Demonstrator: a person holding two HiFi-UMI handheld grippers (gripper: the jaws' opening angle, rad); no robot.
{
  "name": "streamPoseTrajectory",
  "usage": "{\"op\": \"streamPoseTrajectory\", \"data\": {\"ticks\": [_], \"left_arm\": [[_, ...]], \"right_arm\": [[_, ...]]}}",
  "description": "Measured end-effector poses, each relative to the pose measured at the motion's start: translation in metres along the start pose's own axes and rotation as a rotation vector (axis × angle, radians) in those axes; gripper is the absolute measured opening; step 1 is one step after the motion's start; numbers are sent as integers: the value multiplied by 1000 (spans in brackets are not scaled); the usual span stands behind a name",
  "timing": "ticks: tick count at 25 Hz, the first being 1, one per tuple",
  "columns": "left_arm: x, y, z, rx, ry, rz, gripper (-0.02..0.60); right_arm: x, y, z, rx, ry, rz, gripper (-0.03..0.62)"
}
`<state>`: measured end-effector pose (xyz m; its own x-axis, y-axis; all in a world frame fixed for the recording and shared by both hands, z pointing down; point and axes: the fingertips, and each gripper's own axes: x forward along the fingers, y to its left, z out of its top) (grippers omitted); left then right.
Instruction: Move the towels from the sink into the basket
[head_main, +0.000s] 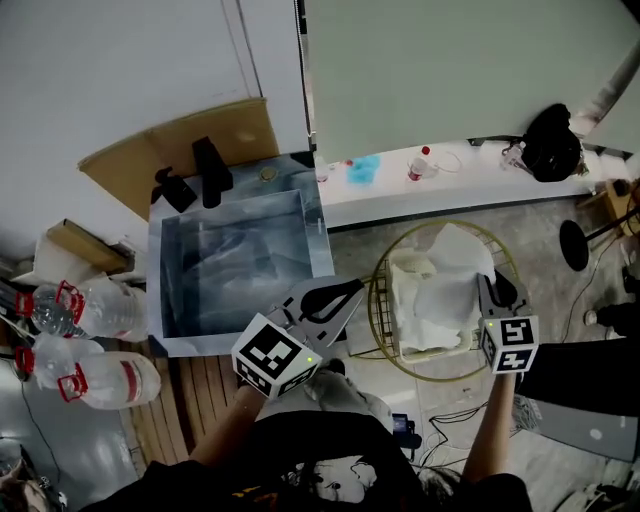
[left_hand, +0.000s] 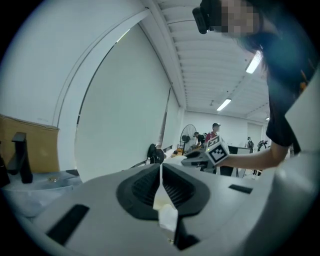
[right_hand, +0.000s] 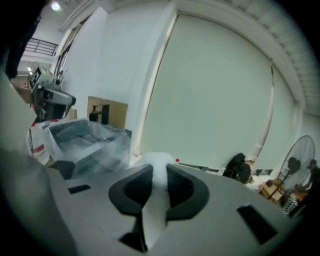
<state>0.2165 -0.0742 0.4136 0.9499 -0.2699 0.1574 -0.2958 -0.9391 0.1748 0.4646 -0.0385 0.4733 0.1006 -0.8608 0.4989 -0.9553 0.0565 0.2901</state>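
Note:
The steel sink (head_main: 318, 235), lined with clear plastic, stands left of centre, and I see no towel in it. To its right the gold wire basket (head_main: 378, 300) holds white towels. My right gripper (head_main: 489, 283) hangs over the basket's right rim, shut on a white towel (head_main: 445, 285) that drapes down into the basket. That towel (right_hand: 160, 167) bulges between the pads of the right gripper (right_hand: 159, 175). My left gripper (head_main: 352, 291) hovers between sink and basket with its jaws together. In the left gripper view only a thin pale strip shows between the pads of the left gripper (left_hand: 160, 175).
Large water bottles (head_main: 95, 375) lie left of the sink. A black faucet (head_main: 210, 170) and cardboard (head_main: 180, 140) sit behind it. The white ledge (head_main: 450, 195) carries a small bottle (head_main: 418, 165) and a black bag (head_main: 550, 140). Cables lie on the floor near my feet.

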Motion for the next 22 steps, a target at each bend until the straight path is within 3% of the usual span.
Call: {"op": "streamPoseTrajectory", "data": {"ticks": [8,12,16,19,22], "left_arm": [[30,-22,-6,8,33,-41,17],[35,-22,-11,9,57,-32,17],[36,-18,-11,0,71,-14,17],[38,-15,-14,-2,81,-8,17],[38,-12,-19,-3,94,1,17]], "right_arm": [[92,8,-152,126,321,84,55],[119,15,-206,166,433,98,57],[134,21,-227,205,491,118,70],[138,16,-221,253,464,118,131],[132,20,-208,224,430,165,193]]}}
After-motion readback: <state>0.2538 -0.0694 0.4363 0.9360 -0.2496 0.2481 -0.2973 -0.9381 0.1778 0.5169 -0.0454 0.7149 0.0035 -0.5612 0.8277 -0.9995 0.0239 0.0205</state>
